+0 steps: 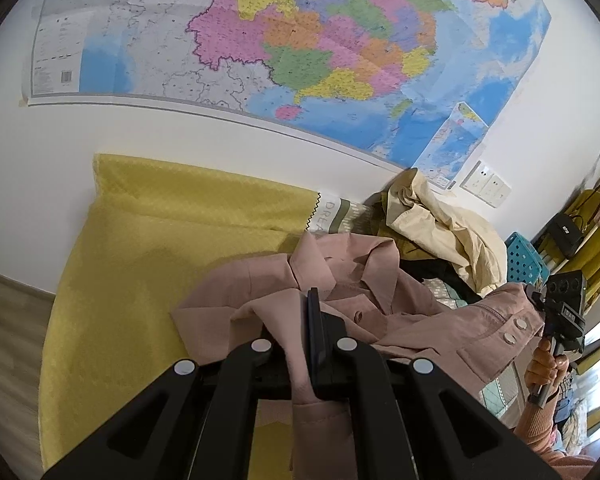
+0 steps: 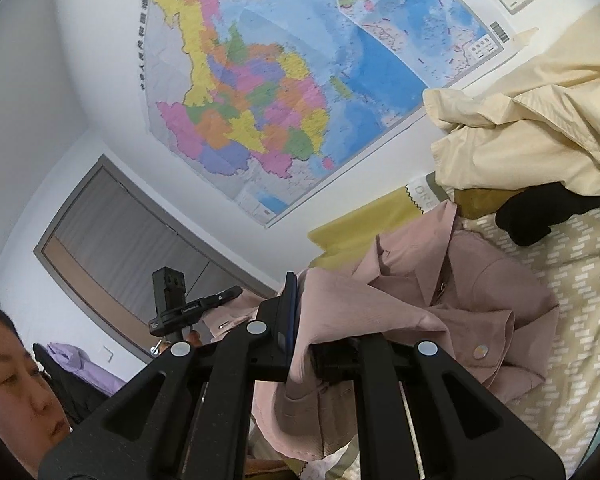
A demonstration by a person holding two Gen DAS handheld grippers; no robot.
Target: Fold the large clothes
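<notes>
A large dusty-pink button-up jacket [image 1: 352, 280] lies partly lifted over the bed, collar toward the wall. My left gripper [image 1: 314, 302] is shut on a fold of its fabric, which drapes down between the fingers. In the right wrist view my right gripper [image 2: 295, 294] is shut on another edge of the same pink jacket [image 2: 460, 284], with cloth hanging over its right finger. Each gripper shows in the other's view: the right gripper [image 1: 536, 296] is held by a hand at the garment's buttoned edge, and the left gripper [image 2: 234, 292] is beside the cloth.
A yellow quilted blanket [image 1: 160, 240] covers the bed's left part, a patterned bedspread [image 2: 580, 288] the right. A heap of cream clothing [image 1: 440, 220] and a black garment [image 2: 540, 212] lie by the wall with the map [image 1: 300, 40]. A blue basket [image 1: 524, 260] stands beyond.
</notes>
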